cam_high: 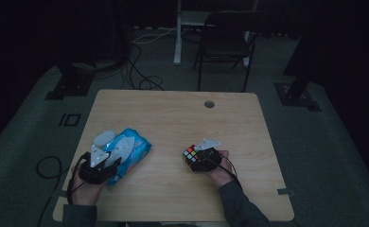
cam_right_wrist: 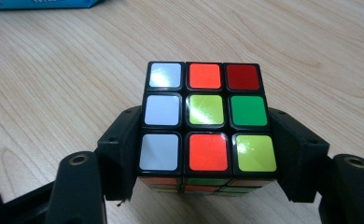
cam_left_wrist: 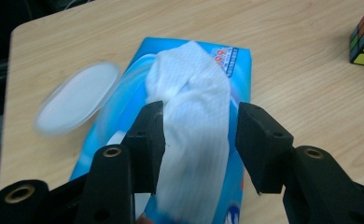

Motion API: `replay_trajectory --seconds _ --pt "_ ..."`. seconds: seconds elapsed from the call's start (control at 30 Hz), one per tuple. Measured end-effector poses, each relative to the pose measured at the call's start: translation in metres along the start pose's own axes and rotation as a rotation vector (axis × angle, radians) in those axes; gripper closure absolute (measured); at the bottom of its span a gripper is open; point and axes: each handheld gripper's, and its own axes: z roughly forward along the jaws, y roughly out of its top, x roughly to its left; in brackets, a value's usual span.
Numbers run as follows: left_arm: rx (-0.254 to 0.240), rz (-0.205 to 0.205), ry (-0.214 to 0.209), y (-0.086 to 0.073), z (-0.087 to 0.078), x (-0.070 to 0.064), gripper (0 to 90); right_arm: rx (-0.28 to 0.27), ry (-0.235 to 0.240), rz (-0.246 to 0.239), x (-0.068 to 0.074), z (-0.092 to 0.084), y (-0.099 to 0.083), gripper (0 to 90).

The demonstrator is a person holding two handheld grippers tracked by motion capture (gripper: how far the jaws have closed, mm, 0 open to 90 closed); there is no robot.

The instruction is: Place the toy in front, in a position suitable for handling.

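High view is really dim, room edges basically black, only the counter (cam_high: 173, 123) catches some light. Both gripper views are way brighter and sharp, though the white lid (cam_left_wrist: 77, 99) smears a bit and the cube (cam_right_wrist: 207, 122) stickers glare.

The blue wipes pack (cam_left_wrist: 227, 60) carries a small printed patch in red and white near its far corner. It seems to begin with the digits "69", but the rest is too blurred to read.
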Motion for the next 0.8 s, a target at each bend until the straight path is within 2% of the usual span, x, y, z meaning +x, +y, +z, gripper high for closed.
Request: replay_trajectory --seconds 0.03,0.17,0.3,0.33,0.4,0.5,0.53,0.57,0.63,0.73,0.8 --pt "0.000 0.000 0.000 0.000 0.000 0.000 52.7 0.000 0.001 -0.001 0.000 0.000 0.000 33.9" --pt "0.033 0.030 0.015 0.006 0.021 -0.003 51.2 -0.005 0.006 0.007 -0.001 0.000 -0.001 33.9" --pt "0.057 0.033 0.018 0.008 0.035 -0.002 50.4 -0.008 0.013 0.022 -0.003 0.000 -0.002 33.9" --pt "0.066 0.030 0.022 0.008 0.038 -0.002 54.9 -0.011 0.012 0.022 -0.003 0.000 -0.002 33.9" --pt "0.072 0.006 0.008 0.008 0.041 0.001 70.2 -0.012 0.013 0.022 -0.003 0.000 -0.002 33.9" --pt "0.066 -0.013 -0.001 0.008 0.039 0.004 77.8 -0.014 0.013 0.022 -0.003 0.000 -0.003 33.9" --pt "0.071 -0.014 0.000 0.009 0.039 0.005 77.8 -0.014 0.013 0.022 -0.003 0.000 -0.003 33.9" --pt "0.072 -0.019 0.002 0.009 0.039 0.006 84.3 -0.014 0.013 0.023 -0.003 0.000 -0.003 33.9" --pt "0.071 -0.023 -0.013 0.010 0.039 0.008 86.5 -0.014 0.013 0.023 -0.003 0.000 -0.003 33.9" --pt "0.081 -0.010 -0.012 0.011 0.042 0.007 88.7 -0.017 0.013 0.025 -0.003 0.000 -0.003 33.9" --pt "0.078 -0.015 -0.017 0.011 0.042 0.007 88.8 -0.018 0.015 0.026 -0.003 0.000 -0.004 33.9"
